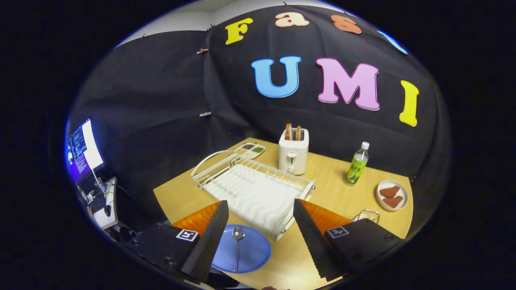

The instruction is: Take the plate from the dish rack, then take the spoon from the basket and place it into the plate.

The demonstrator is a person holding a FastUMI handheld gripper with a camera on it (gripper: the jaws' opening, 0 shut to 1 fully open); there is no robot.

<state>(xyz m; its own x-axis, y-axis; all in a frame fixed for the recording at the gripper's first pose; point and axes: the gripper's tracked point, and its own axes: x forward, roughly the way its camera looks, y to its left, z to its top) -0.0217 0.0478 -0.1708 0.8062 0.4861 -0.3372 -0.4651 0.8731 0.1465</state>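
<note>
Between the 2 spread, empty fingers (258,237), the spoon (237,246) lies on the plate (254,253).

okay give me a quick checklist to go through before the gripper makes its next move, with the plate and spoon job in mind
1. Plate out of the rack: ok. The blue plate lies flat on the table, in front of the dish rack.
2. Spoon on the plate: ok. The spoon lies across the plate's middle, bowl end toward the rack.
3. Gripper free: ok. Its fingers are spread wide and hold nothing; the plate sits between them, nearer the left one.
4. Rack emptied: ok. No dishes stand in it.
5. Basket contents: cannot tell. Its wire rim peeks out behind the right finger.
6. Path for pulling back: ok. The toaster and the bottle stand well beyond the fingers.
</note>
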